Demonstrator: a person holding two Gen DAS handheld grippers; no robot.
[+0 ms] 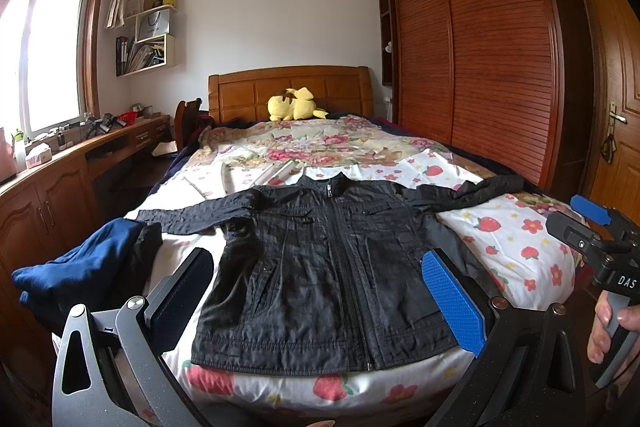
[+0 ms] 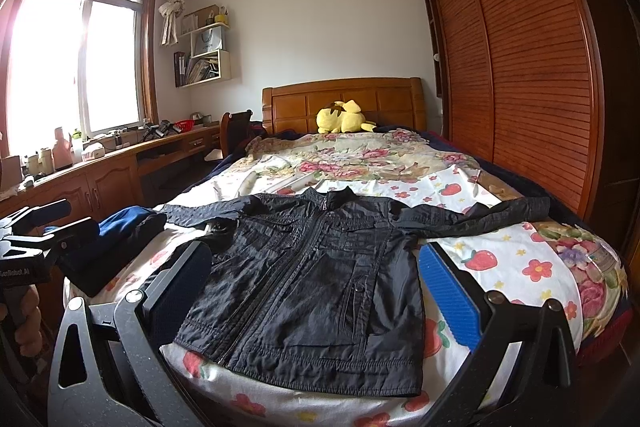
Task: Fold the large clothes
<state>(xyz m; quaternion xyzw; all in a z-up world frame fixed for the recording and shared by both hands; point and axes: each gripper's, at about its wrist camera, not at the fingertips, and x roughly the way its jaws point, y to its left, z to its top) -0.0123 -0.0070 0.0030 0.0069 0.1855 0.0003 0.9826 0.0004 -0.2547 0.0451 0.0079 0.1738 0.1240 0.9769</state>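
A black jacket was laid flat on the strawberry-print sheet at the foot of the bed, zipped up, with the front side up, the collar toward the headboard and both sleeves spread outward. The left gripper was held above the hem with its jaws wide apart and nothing between them. The right gripper was held the same way, also spread and empty. A pile of dark blue clothes was seen just beside the jacket's left sleeve, possibly touching the cuff, though this could not be judged well. If that sleeve is taken carelessly, the pile may be caught together with it. The thin, slippery-looking fabric may also slide out from a shallow pinch, so the fold could become uneven
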